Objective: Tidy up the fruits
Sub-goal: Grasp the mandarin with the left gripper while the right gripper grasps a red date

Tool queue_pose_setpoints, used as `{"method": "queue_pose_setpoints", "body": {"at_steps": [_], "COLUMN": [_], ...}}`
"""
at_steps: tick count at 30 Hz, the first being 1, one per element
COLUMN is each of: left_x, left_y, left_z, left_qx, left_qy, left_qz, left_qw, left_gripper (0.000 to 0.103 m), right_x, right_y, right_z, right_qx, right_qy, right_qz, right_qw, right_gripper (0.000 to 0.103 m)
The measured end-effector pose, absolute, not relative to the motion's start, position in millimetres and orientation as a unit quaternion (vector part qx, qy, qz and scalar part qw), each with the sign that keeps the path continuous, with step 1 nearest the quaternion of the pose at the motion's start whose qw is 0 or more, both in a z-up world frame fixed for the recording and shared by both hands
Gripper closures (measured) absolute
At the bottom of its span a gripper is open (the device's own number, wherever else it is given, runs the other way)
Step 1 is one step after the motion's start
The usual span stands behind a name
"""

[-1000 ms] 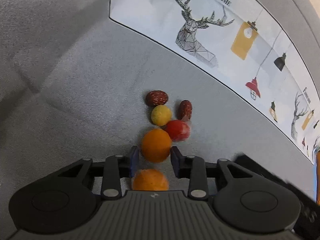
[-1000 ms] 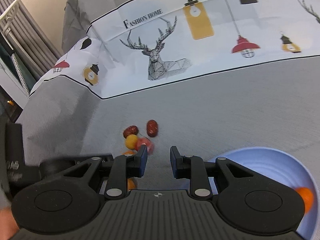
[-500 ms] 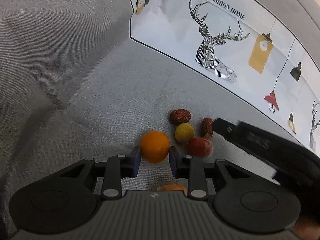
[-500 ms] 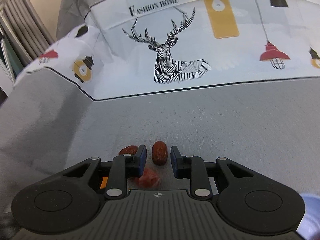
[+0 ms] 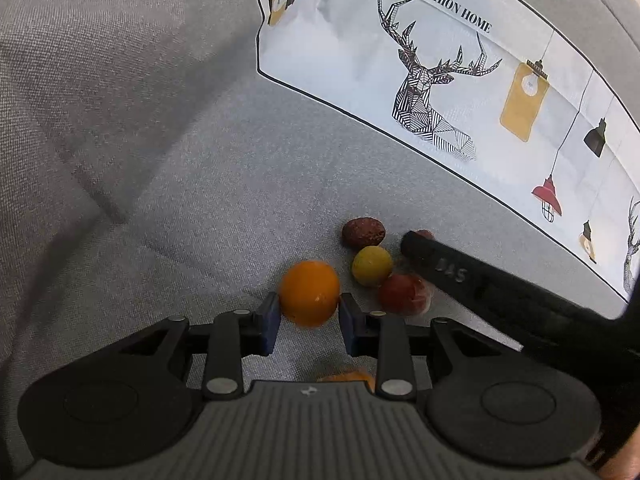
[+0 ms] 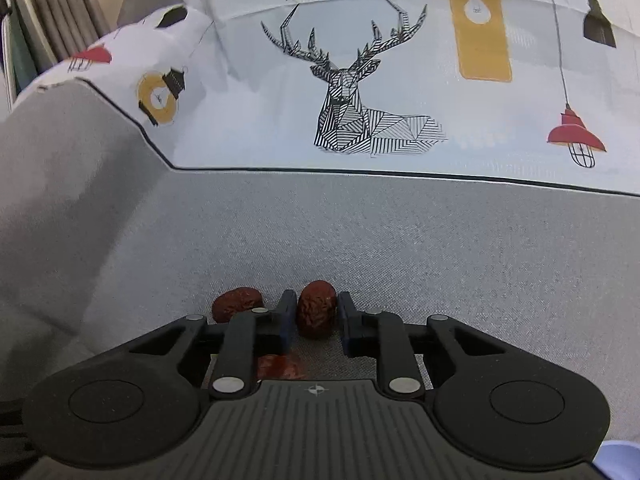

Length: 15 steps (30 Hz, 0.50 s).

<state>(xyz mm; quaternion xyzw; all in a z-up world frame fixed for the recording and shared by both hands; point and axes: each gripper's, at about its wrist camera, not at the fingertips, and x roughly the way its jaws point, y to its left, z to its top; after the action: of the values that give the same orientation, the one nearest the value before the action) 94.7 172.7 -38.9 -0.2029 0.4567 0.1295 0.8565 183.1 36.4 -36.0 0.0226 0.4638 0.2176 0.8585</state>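
Your left gripper (image 5: 308, 322) has its fingers (image 5: 269, 322) narrowly spread around the orange fruit (image 5: 309, 294); the blue pads sit right at its sides and look to be touching, so it reads as a pinch. That fruit is round, smooth and glossy, sitting at the fingertips on grey woven cloth (image 5: 160, 200). Just past the right finger lie a smooth yellow-green ball (image 5: 371, 266), a duller red fruit (image 5: 402, 293) touching it, and beyond them a wrinkled dark-red date (image 5: 363, 232). A second orange piece (image 5: 348, 376) shows behind the fingers, mostly cut off by the gripper body. Your other gripper's black finger crosses in from the right and hides most of a second date (image 5: 423, 234). Your right gripper (image 6: 313, 322) has just been closing, its fingers (image 6: 345, 322) now drawn in on that second date (image 6: 316, 314), an oval, wrinkled, matte brown-red thing standing on end between the pads; the left pad touches it and a sliver of gap may remain on the right, hard to tell. The first date (image 6: 237, 304) lies just outside the left finger, partly covered by it. A blurry red fruit (image 6: 278, 366) sits under the gripper, mostly hidden. Ahead of the fingers is a white printed panel (image 6: 360, 80) with a line-drawn deer and lamps. A pale blue rim (image 6: 618, 456) is clipped at the lower right corner.
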Motion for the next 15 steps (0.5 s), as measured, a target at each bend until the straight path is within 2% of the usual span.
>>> {"method": "queue_pose_setpoints", "body": {"at_steps": [8, 15], "left_x": [86, 72], "left_y": [171, 164], "left_z": [-26, 4], "left_qx": [-0.196, -0.183], "left_qy": [0.453, 0.441], "left_qz": [0.123, 0.093], "left_qw": [0.861, 0.874], "left_gripper": [0.069, 0.069], "right_x": [172, 124], "right_y": [2, -41], "right_z": [5, 81], "right_qx": [0.036, 0.044], "right_qy": [0.419, 0.388], "right_qz": [0.21, 0.209], "right_qw": [0.882, 0.897], "right_gripper": [0.08, 0.08]}}
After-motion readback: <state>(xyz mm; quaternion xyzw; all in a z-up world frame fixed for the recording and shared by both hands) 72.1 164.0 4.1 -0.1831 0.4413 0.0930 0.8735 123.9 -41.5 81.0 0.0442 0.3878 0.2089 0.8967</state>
